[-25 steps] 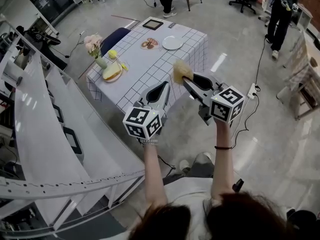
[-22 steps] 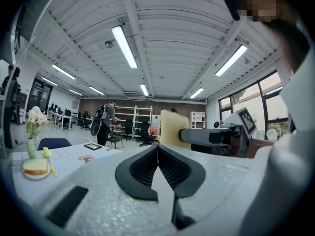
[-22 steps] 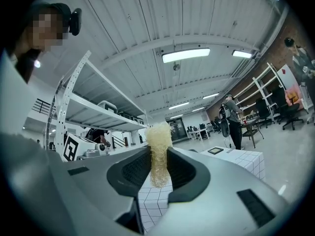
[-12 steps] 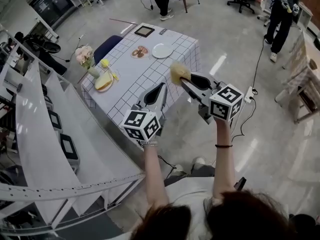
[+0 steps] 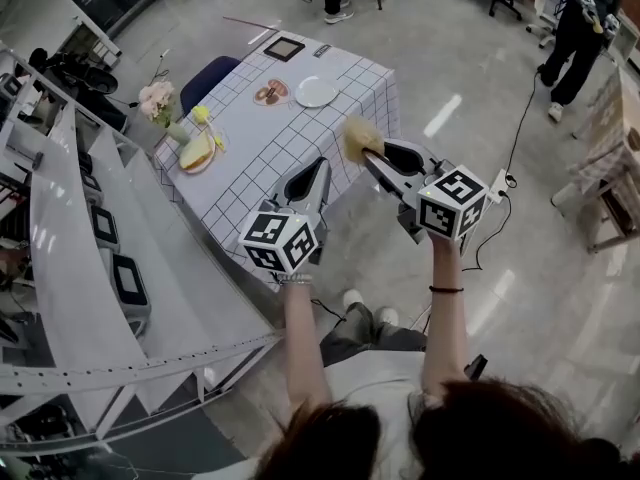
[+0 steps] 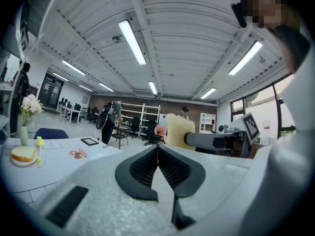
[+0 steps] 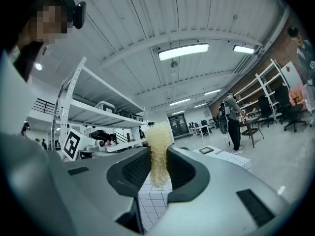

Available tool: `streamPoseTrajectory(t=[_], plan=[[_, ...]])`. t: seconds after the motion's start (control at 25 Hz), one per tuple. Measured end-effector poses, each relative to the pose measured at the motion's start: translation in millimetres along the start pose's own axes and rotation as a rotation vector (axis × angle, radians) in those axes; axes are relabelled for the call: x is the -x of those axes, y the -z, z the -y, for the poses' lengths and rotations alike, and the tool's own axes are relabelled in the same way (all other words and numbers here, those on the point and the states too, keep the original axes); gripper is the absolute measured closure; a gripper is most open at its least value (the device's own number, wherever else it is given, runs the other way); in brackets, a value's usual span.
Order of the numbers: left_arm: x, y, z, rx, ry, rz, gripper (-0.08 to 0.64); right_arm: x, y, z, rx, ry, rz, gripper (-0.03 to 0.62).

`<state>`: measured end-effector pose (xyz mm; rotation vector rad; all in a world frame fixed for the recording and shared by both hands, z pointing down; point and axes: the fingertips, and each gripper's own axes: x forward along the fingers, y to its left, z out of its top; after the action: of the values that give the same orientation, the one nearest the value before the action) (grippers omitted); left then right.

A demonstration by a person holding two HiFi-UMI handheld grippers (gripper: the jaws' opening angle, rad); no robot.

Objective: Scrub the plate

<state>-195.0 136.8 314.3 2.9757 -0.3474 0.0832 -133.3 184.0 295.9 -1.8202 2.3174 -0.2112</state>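
The left gripper (image 5: 318, 165) is pressed together on nothing, raised near the checked table (image 5: 290, 128). The white plate (image 5: 316, 92) lies on the table's far end, well apart from both grippers. The right gripper (image 5: 370, 155) pinches a yellow sponge (image 5: 358, 136) in the air.

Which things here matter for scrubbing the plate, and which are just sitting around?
For the job: white plate; sponge, clamped in the right gripper.
Lying about: flowers; bread; picture frame; blue chair.
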Motion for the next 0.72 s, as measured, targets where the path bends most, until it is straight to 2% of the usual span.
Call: streamPoseTrajectory(t=[0.32,0.6,0.72], plan=[[-30,9,-16,0.014,0.009,-0.016,0.549,-16,11,28,0.002,0.011,-0.031,0.514],[-75,11,-56,0.041,0.036,-0.017,0.549,-50,7,69,0.012,0.042,-0.055,0.514],[-88,6,-83,0.048,0.026,-0.010,0.549,-76,4,88,0.008,0.038,-0.062,0.514]])
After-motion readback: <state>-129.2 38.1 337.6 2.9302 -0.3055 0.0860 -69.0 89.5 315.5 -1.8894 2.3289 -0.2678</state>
